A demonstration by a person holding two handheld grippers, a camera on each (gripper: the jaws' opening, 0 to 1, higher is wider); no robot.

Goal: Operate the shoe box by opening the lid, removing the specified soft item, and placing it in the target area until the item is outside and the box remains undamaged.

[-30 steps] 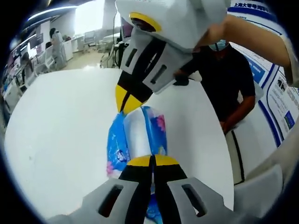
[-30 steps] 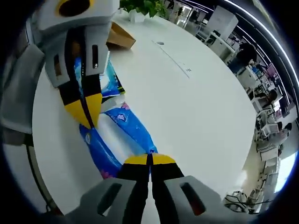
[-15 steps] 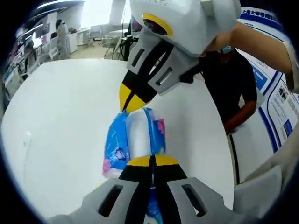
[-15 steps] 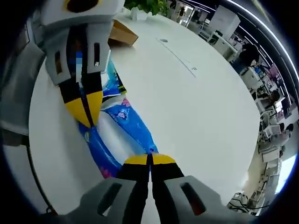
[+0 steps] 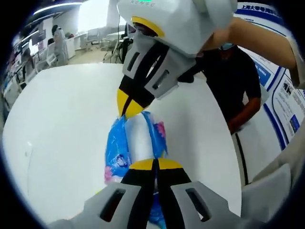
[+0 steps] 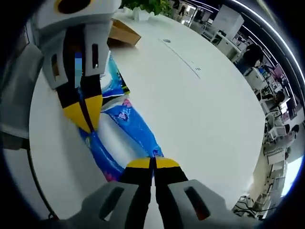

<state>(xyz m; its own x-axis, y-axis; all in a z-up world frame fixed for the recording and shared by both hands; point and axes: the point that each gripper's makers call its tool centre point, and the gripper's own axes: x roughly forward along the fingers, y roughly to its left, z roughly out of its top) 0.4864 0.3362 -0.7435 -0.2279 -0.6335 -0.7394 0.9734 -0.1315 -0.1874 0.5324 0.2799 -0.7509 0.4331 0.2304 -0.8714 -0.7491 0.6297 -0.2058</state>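
Gripping blue tissue pack by opposite ends: left tongs, right tongs; print unreadable.

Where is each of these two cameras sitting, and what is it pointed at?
Left gripper view: rides on the left gripper, looking along its shut jaws at the blue tissue pack, the right gripper opposite and the white table.
Right gripper view: rides on the right gripper, facing the pack, the left gripper and a brown box.
Shared: the pack held at both ends, and the table.
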